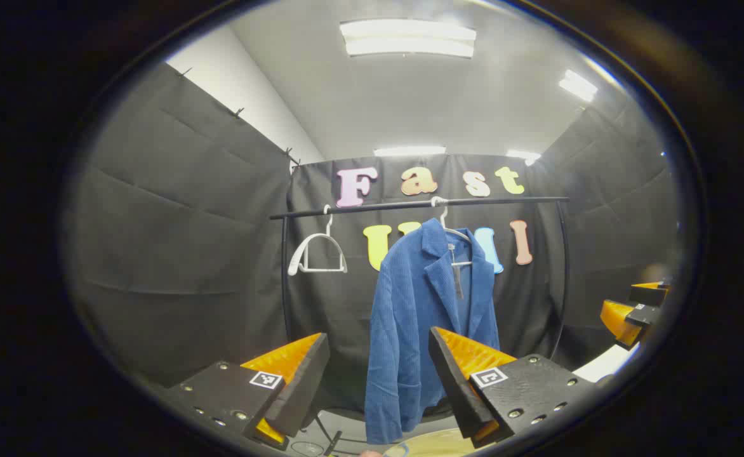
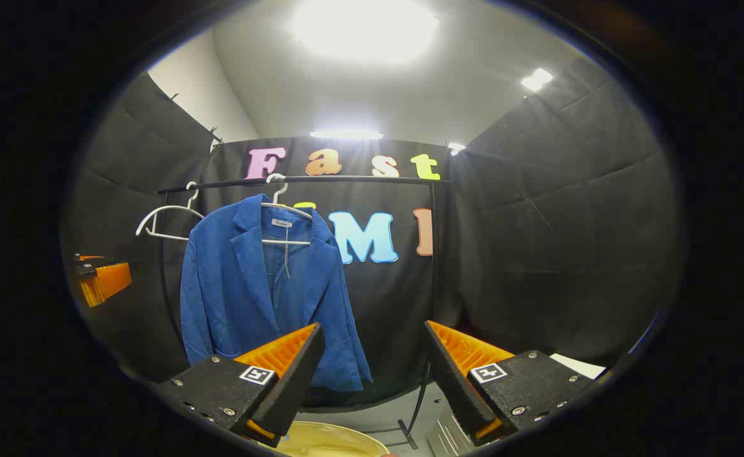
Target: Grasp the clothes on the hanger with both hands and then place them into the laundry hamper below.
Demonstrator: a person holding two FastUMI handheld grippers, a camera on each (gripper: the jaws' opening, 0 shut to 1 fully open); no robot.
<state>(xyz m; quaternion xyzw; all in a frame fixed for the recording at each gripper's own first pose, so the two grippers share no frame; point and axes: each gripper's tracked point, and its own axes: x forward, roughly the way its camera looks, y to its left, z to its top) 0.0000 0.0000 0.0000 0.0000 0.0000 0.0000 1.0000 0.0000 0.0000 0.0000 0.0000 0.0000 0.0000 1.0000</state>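
A blue corduroy jacket (image 1: 426, 311) (image 2: 254, 298) hangs on a white hanger (image 1: 451, 231) (image 2: 286, 206) from a black rail (image 1: 423, 204) (image 2: 302, 180). My left gripper (image 1: 378, 381) stands open, short of the jacket, with the cloth seen between its fingers. In the right gripper view my right gripper (image 2: 372, 374) is open too, to the right of the jacket and apart from it. The rim of a pale yellow hamper (image 1: 432, 444) (image 2: 327, 441) shows below. The right gripper (image 1: 635, 311) appears at the far right of the left gripper view, and the left gripper (image 2: 102, 279) at the far left of the right gripper view.
An empty white hanger (image 1: 317, 251) (image 2: 166, 219) hangs further left on the rail. The rack's black upright (image 1: 562, 279) (image 2: 434, 279) and foot (image 2: 410, 431) stand to the right of the jacket. Black cloth walls close the booth on three sides.
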